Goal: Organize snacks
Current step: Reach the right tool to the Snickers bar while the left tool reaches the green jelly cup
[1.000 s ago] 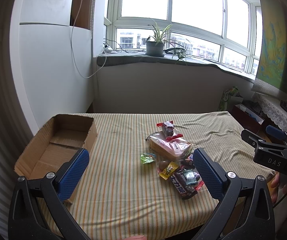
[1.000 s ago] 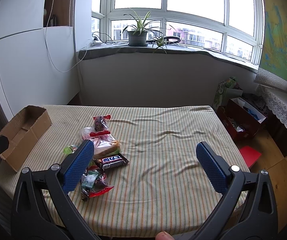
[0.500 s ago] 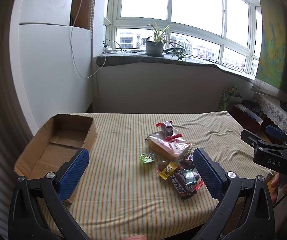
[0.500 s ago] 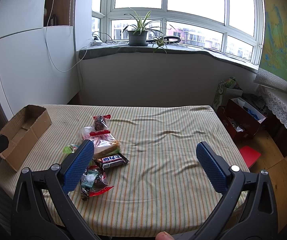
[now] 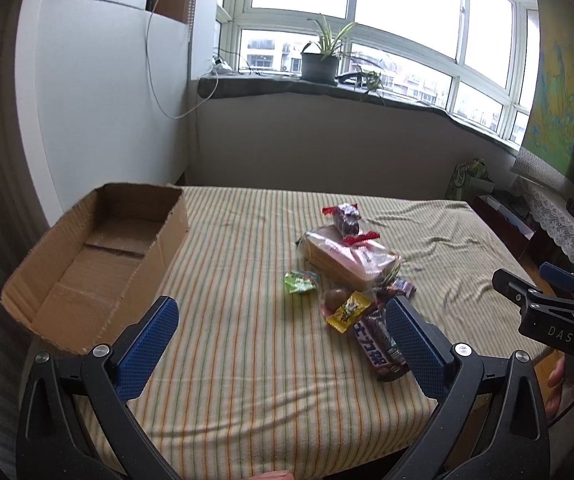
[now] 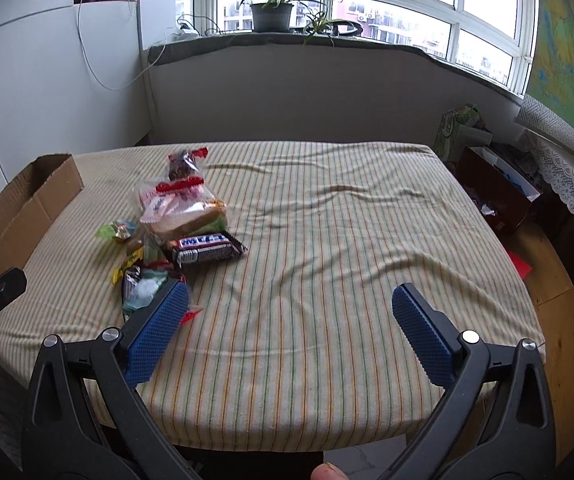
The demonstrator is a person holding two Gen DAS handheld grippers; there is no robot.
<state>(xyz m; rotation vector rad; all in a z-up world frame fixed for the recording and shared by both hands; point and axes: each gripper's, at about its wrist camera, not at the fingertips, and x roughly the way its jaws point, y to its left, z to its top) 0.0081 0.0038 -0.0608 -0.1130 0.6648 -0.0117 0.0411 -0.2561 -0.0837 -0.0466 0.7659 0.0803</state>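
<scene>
With both hand-held grippers, left [image 5: 281,338] and right [image 6: 289,330], spread empty, the snacks [image 5: 351,276] ahead remain unsorted beside the bare cardboard box [image 5: 95,256].

The left gripper [image 5: 281,334] is a black plastic clamp with two broad, ribbed arms, each with triangular cut-outs near the base. Its fingers carry deep-blue rubber pads [image 5: 147,344] with a fine diamond-knurled texture — long, flat and round-ended. A silver screw head [image 5: 101,350] sits at each pad's root, and a second one farther out on each arm.

The right gripper [image 6: 289,332] is built the same: black arms, blue textured pads [image 6: 421,334], silver screws [image 6: 469,337]. Seen from the left wrist view, its black body bears the pale letters "DAS" [image 5: 560,334], with small screws along one finger. A bare fingertip [image 6: 329,471] shows at the near edge.
</scene>
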